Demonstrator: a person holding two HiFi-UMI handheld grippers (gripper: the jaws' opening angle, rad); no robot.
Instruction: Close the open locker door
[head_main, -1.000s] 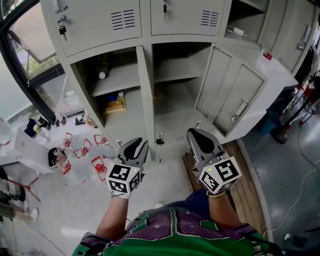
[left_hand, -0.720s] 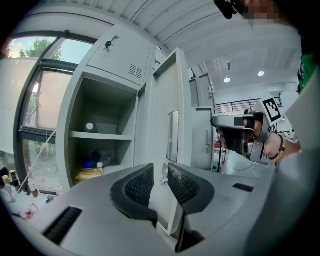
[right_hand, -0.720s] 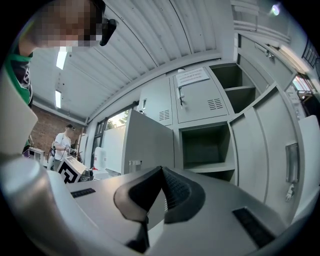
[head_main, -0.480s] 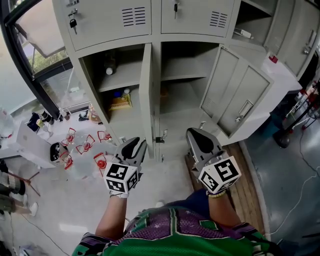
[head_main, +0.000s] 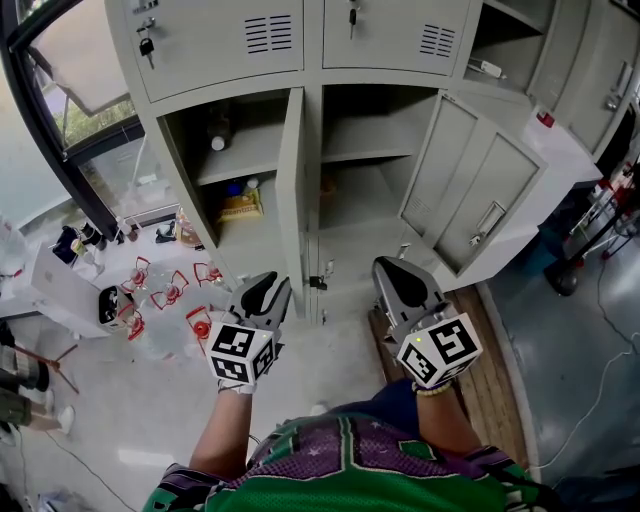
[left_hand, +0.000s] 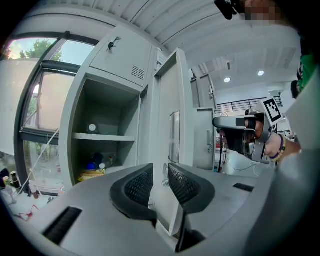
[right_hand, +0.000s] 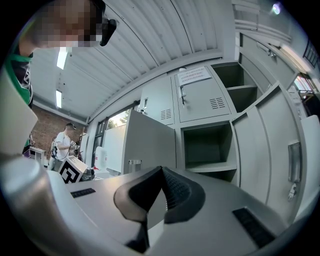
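Two lower locker doors stand open. One grey door (head_main: 294, 190) is seen edge-on between the two lower compartments; the left gripper view shows it as a tall panel (left_hand: 170, 125). The other door (head_main: 470, 190) swings out to the right and shows its handle (head_main: 482, 220). My left gripper (head_main: 266, 288) hovers low before the edge-on door. Its jaws (left_hand: 160, 172) stand slightly apart, the door's edge and latch show beyond the gap, and nothing is pressed. My right gripper (head_main: 392, 272) is shut and empty (right_hand: 161, 172), just left of the right door (right_hand: 287, 145).
The left compartment holds a yellow packet (head_main: 232, 207) and a bottle (head_main: 218, 142) on its shelf. Red objects (head_main: 170, 295) and small items litter the floor at left. A wooden board (head_main: 490, 370) lies under my right side. Keys (head_main: 150, 48) hang from an upper door.
The lockers have shifted slightly right in the head view. My left gripper has drifted a little down and left. The right gripper has stayed put.
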